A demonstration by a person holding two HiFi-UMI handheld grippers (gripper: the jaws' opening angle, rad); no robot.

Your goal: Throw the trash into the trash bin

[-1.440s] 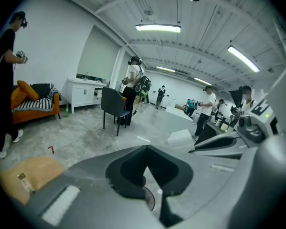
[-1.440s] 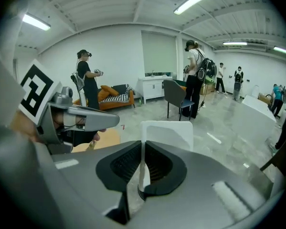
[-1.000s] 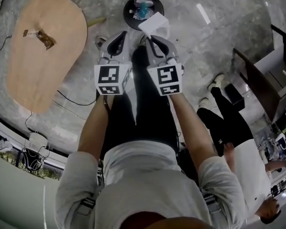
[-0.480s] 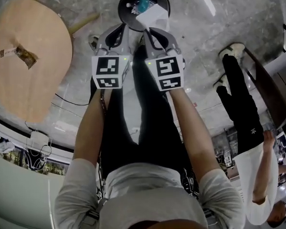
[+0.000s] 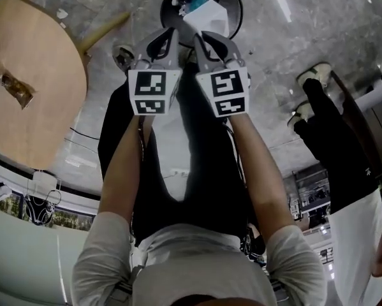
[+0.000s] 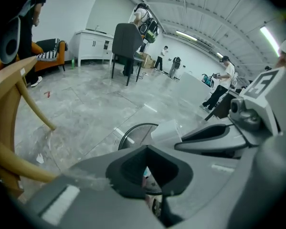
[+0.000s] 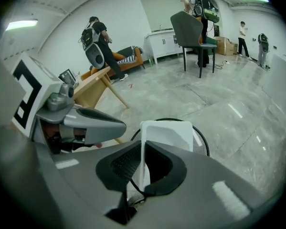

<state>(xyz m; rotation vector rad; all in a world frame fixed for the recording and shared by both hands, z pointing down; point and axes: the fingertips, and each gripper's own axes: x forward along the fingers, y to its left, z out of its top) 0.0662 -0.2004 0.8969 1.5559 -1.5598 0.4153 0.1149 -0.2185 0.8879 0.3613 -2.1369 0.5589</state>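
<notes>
A round black mesh trash bin [image 5: 232, 8] stands on the floor just past both grippers, with a blue scrap and other trash inside. My right gripper [image 5: 205, 40] is shut on a white paper box [image 5: 208, 19], which hangs over the bin's opening. In the right gripper view the box [image 7: 167, 133] stands edge-on between the jaws [image 7: 143, 175], above the bin [image 7: 201, 140]. My left gripper [image 5: 166, 38] is beside it, shut and holding nothing; in its own view the jaws [image 6: 145, 175] meet over the bin [image 6: 131, 133].
A round wooden table [image 5: 37, 56] stands at the left with a brown wrapper [image 5: 15, 88] on it; its slanted legs reach toward the bin. A cable [image 5: 82, 136] lies on the floor. Another person [image 5: 344, 152] stands at the right.
Both grippers have come down toward the bin, which now looks larger and sits right under the white box. The table has slid leftward in view. The grips look the same.
</notes>
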